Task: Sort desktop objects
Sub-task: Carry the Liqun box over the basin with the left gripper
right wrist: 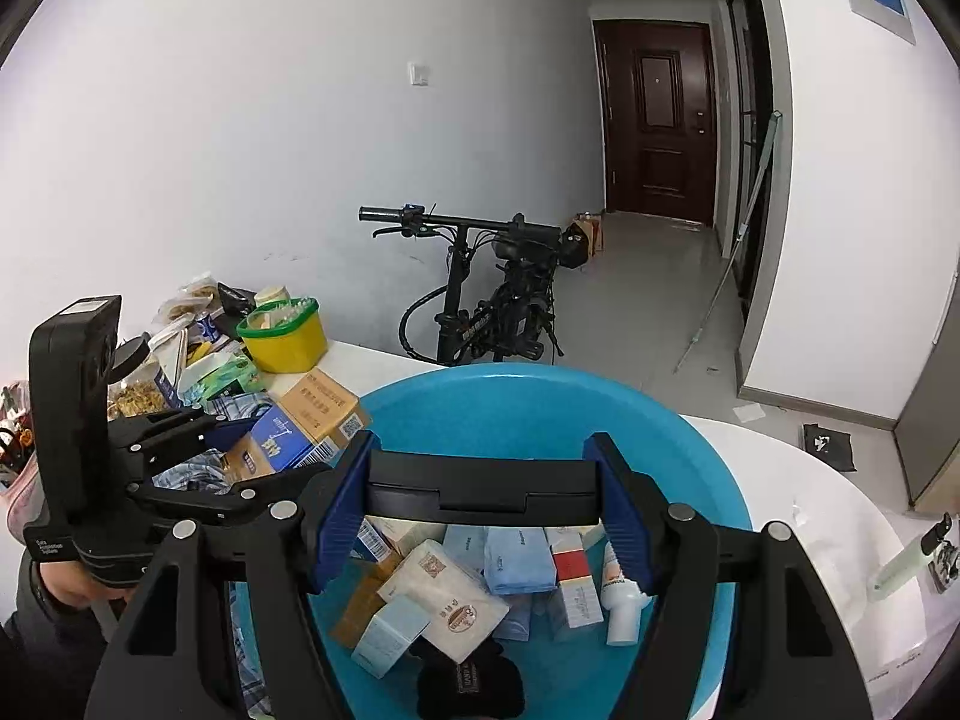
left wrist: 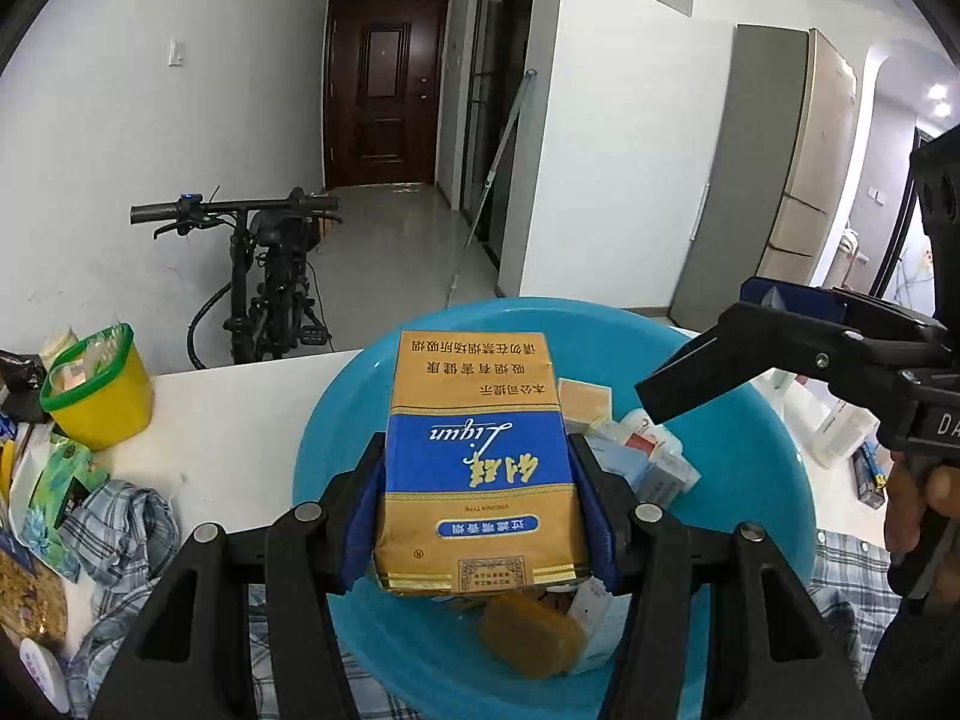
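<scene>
Nearest my left gripper, the blue pads are clamped on both sides of a gold-and-blue cigarette carton, which I hold level above the blue basin. Over that basin my right gripper grips a flat black case crosswise above small boxes. Both hover over a white table; a bicycle stands by the wall.

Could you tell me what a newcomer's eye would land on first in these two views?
First, the blue and gold carton, clamped between the left tongs above the big blue basin. Next, the basin's jumble of small boxes and a white bottle, with the right tongs gripping a flat black object over it. Behind, a black bicycle leans by the white wall.
</scene>
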The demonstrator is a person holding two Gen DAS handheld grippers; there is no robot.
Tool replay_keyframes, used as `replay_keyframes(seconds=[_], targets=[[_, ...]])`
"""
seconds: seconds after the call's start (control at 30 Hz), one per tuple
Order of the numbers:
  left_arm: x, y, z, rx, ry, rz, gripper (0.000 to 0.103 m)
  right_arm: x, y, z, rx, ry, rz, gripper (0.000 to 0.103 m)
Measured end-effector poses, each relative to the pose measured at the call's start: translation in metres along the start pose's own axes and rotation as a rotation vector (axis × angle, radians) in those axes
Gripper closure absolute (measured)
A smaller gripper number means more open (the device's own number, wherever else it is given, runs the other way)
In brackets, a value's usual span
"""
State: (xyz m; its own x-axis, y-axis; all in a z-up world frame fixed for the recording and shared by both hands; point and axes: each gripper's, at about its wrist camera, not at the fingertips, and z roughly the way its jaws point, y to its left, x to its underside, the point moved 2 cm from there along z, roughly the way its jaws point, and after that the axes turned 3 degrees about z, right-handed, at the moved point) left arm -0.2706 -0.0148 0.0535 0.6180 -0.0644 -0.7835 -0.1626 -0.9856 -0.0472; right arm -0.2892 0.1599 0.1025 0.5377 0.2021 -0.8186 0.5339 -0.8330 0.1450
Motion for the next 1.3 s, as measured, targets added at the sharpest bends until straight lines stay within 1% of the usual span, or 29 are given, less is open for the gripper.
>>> replay_keyframes(seconds=[0.23,1.3], targets=[[0.0022,-0.0004,-0.0009,-0.001,0.003,0.008,0.045,0.0011,0.0052,0.0034,0.001,0.009,-0.009,0.034],[0.0069,-0.004,0.0043,-0.004,0.024,0.028,0.045,0.0025,0.0013,0.0013,0.007,0.01,-0.007,0.034]])
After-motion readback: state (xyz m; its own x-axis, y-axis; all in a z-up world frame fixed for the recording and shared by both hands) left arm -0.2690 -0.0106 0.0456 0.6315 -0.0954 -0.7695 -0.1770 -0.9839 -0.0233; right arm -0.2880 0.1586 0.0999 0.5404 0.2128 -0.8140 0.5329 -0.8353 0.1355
